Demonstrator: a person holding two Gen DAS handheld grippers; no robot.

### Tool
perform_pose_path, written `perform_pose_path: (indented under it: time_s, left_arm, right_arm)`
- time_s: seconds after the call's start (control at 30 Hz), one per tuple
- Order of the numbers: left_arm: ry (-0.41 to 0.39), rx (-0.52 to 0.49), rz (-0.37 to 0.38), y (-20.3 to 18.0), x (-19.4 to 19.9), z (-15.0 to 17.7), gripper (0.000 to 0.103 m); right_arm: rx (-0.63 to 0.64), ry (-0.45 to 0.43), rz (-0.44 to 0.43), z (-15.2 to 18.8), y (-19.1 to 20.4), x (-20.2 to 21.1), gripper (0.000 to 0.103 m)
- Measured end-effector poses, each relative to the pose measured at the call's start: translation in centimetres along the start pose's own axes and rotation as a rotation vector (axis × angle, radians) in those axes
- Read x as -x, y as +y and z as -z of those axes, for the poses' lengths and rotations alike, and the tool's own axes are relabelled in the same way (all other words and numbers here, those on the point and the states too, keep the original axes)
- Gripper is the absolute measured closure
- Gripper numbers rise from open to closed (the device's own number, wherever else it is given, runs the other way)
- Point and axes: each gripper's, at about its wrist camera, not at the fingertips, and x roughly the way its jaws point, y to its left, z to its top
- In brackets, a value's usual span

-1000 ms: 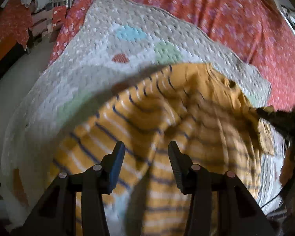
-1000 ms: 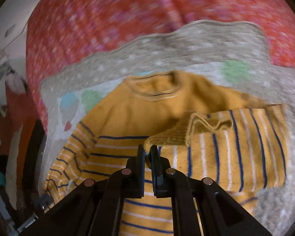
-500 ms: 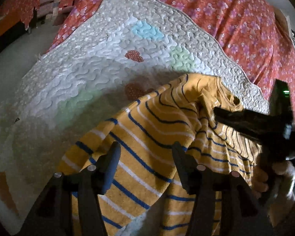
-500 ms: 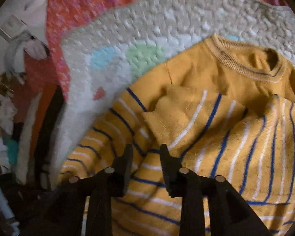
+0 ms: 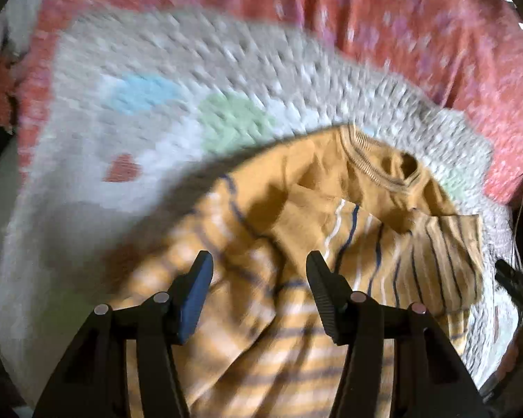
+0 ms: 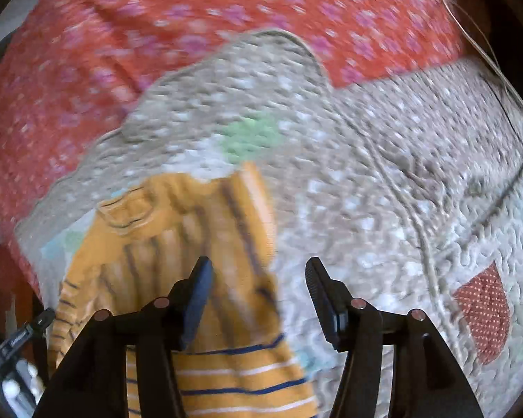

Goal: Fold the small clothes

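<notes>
Mustard-yellow knit with navy and white stripes — the sweater [image 5: 296, 244] lies on the quilted mat [image 5: 157, 111], sleeves folded inward, collar toward 1 o'clock in the left wrist view. In the right wrist view it sits at 8 o'clock. The left gripper [image 5: 258, 278] hovers above the body with jaws apart, nothing clamped. The right gripper [image 6: 258, 278] is released, its jaws opening over the sweater's edge and bare mat. The red floral bedspread [image 6: 191, 17] surrounds the mat. Risk: the folded sleeves are loose — a careless pinch probably catches one layer only, and dragging it would undo the fold.
</notes>
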Motion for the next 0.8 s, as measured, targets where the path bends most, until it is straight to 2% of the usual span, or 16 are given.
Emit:
perform_pose_path:
  time_s: [0.1,0.2,0.23,0.27,0.3,0.37,0.47,0.5,0.53,0.57,0.6,0.67,0.7,0.8]
  left_arm:
    - [0.137,0.030,0.034,-0.5,-4.6,-1.5,0.048]
    - [0.186,0.026,0.009,-1.4,-6.6,-1.5,0.052]
    - [0.185,0.013,-0.010,-1.8,-6.7,-1.5,0.072]
    - [0.180,-0.006,-0.055,-2.2,-6.5,-1.4,0.080]
    - [0.163,-0.011,-0.074,-2.3,-6.2,-1.4,0.083]
    - [0.086,-0.027,-0.128,-2.5,-5.3,-1.4,0.095]
    - [0.071,-0.022,-0.195,-2.6,-6.0,-1.3,0.097]
    - [0.068,-0.019,-0.206,-2.7,-6.2,-1.1,0.096]
    - [0.057,-0.026,-0.228,-2.9,-6.2,-0.9,0.093]
    - [0.047,-0.044,-0.246,-3.4,-6.1,-0.7,0.092]
    - [0.038,-0.065,-0.250,-3.8,-5.6,-0.5,0.090]
    - [0.010,-0.073,-0.214,-4.1,-3.7,-0.2,0.090]
    - [-0.015,-0.064,-0.185,-3.9,-2.1,0.1,0.088]
    - [-0.089,-0.044,-0.136,-2.9,2.7,2.1,0.071]
  right_arm:
    - [-0.029,0.034,-0.045,-0.5,0.1,-2.0,0.042]
    - [0.004,0.052,-0.088,-1.1,1.7,-4.0,0.043]
    - [0.039,0.080,-0.083,-1.5,2.6,-5.2,0.058]
    - [0.058,0.104,-0.082,-1.6,2.5,-5.6,0.092]
    - [0.075,0.133,-0.091,-1.9,2.9,-6.2,0.092]
    - [0.073,0.094,-0.104,-2.7,3.3,-5.7,0.092]
    - [0.038,0.090,-0.046,-3.1,2.3,-6.3,0.090]
    - [0.047,0.100,-0.017,-2.9,2.2,-6.7,0.087]
    - [0.074,0.116,0.017,-2.7,2.4,-7.3,0.079]
    - [0.093,0.119,0.022,-2.7,2.6,-7.2,0.075]
    - [0.091,0.103,0.007,-2.6,2.5,-6.4,0.073]
    - [0.060,0.063,-0.033,-2.5,1.7,-3.6,0.060]
    - [0.065,0.059,-0.042,-2.2,1.5,-2.6,0.059]
    - [0.140,0.063,-0.062,0.4,0.6,0.7,0.059]
